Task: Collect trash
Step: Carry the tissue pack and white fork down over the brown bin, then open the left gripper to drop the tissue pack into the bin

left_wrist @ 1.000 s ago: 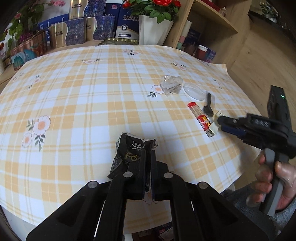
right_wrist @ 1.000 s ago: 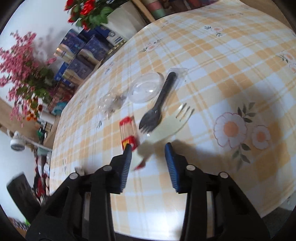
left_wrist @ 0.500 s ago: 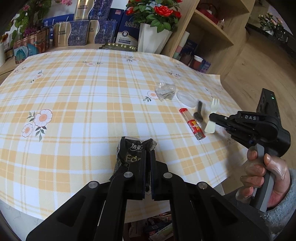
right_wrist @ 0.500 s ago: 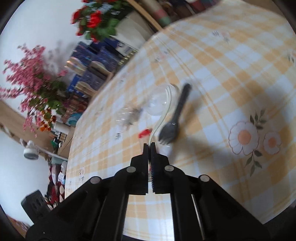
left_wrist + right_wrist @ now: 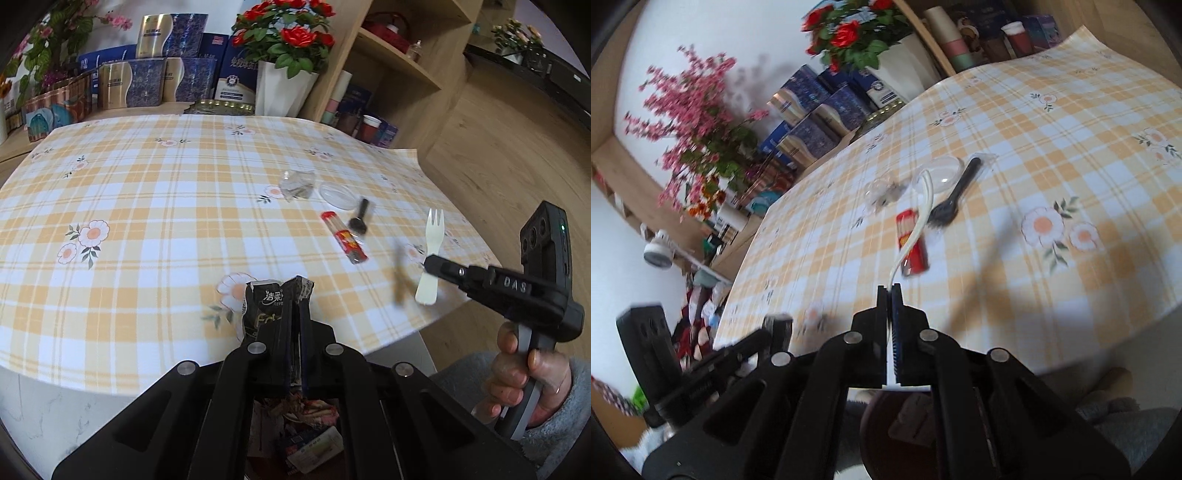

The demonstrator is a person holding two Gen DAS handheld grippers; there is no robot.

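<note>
My left gripper (image 5: 293,295) is shut on a crumpled black wrapper (image 5: 266,302), held above the near edge of the checked table (image 5: 147,221). My right gripper (image 5: 430,264) is shut on the handle of a white plastic fork (image 5: 431,236), lifted off the cloth at the right edge. The right wrist view shows that fork (image 5: 921,218) edge-on, rising from the shut right gripper (image 5: 890,290). On the cloth lie a red packet (image 5: 345,238), a black spoon (image 5: 360,218), a clear lid (image 5: 336,192) and crumpled clear plastic (image 5: 297,184).
Trash in an open bin (image 5: 303,432) shows under the left gripper, below the table's near edge. A white vase of red roses (image 5: 280,92), blue boxes (image 5: 147,81) and a wooden shelf (image 5: 399,62) stand behind the table. A hand (image 5: 524,373) holds the right gripper.
The right gripper shut on the white fork and lifted it off the cloth. Both grippers drew back and up toward the table's near edge, the left still holding the wrapper.
</note>
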